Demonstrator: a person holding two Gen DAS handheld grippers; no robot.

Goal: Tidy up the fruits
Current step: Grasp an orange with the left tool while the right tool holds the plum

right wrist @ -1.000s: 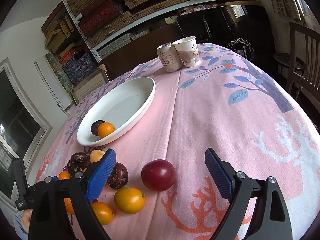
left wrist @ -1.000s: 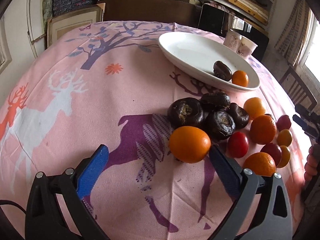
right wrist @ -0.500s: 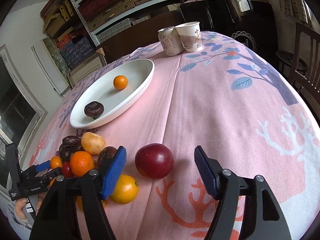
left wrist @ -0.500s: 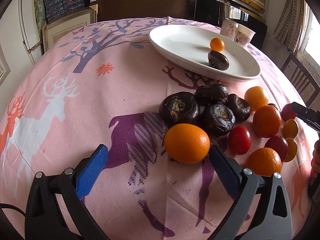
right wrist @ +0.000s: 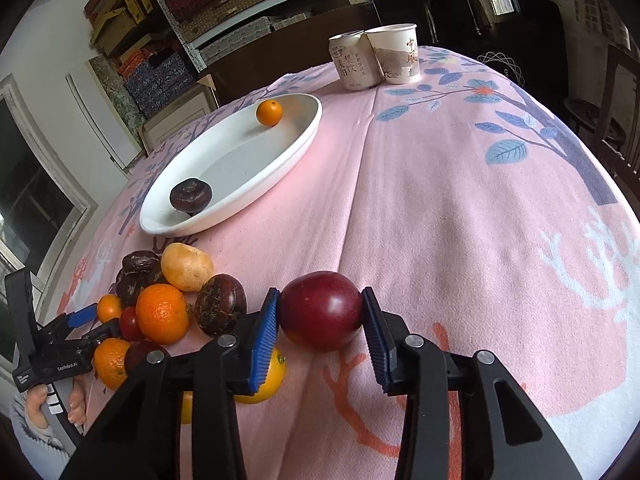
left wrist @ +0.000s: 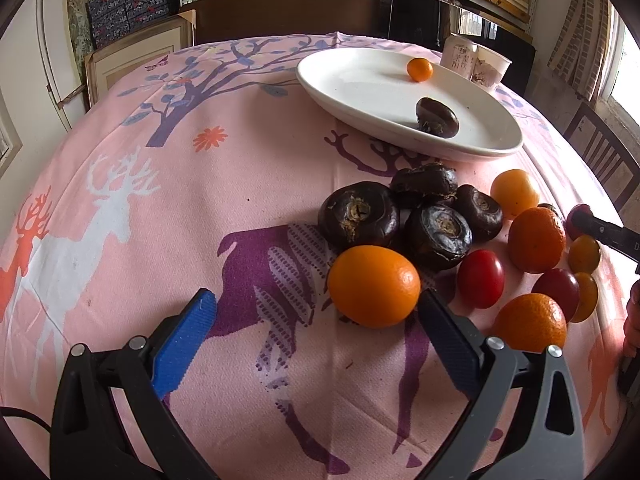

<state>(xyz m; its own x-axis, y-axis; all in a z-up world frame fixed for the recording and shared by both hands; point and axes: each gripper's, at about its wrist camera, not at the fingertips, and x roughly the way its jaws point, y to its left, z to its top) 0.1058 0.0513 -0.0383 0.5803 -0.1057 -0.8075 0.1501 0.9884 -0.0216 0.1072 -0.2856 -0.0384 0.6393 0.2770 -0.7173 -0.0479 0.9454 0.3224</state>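
Note:
My right gripper [right wrist: 320,294] is closing, and both blue pads press on a dark red round fruit [right wrist: 320,314] that rests on the pink cloth. My left gripper [left wrist: 316,300] stands open with nothing between its fingers. A large orange [left wrist: 374,286] lies just off its right finger. Behind the orange sits a pile of dark water chestnuts [left wrist: 358,216], small red tomatoes [left wrist: 480,278] and tangerines [left wrist: 536,234]. The white oval plate [left wrist: 360,80] farther back holds one small orange [left wrist: 420,69] and one dark chestnut [left wrist: 437,117].
A drink can [right wrist: 352,62] and a paper cup [right wrist: 396,54] stand at the table's far edge beyond the plate [right wrist: 240,160]. A yellow fruit [right wrist: 266,380] lies under my right gripper's left finger. A wooden chair [left wrist: 608,156] stands by the table at the right.
The right jaws narrowed from wide open onto the red fruit. In the plate the small orange rolled to the far end, away from the chestnut. The left gripper stayed put and open.

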